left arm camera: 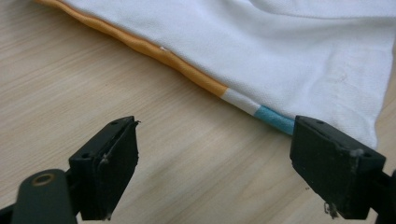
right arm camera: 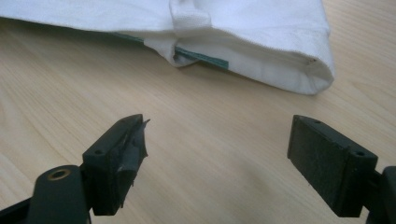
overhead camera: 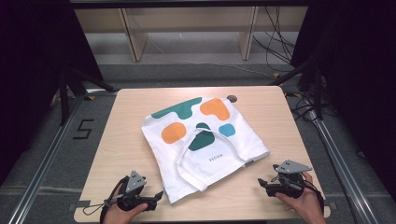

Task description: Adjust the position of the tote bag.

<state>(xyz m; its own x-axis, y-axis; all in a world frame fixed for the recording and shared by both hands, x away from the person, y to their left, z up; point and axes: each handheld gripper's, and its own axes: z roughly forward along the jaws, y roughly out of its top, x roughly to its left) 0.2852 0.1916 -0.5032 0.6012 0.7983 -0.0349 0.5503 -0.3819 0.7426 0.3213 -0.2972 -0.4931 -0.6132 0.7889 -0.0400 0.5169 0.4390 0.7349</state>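
Bag lies ahead of both hand-held grippers, nearer the left one.

The tote bag (overhead camera: 205, 140) lies flat on the table (overhead camera: 116, 140), tilted, its long axis running away and to the left. The left hand-held gripper (overhead camera: 156, 196), jaws spread and empty, sits just beside the bag's near corner (left arm camera: 369, 130); the right hand-held gripper (overhead camera: 262, 183), also spread and empty, is near the folded right corner (right arm camera: 317, 77).

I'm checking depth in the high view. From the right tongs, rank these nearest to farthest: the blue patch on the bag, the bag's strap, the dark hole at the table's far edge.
1. Strap: lying on the bag, just left of the right tongs.
2. Blue patch: farther up the bag, mid-table.
3. Dark hole: at the table's far edge, beyond the bag.
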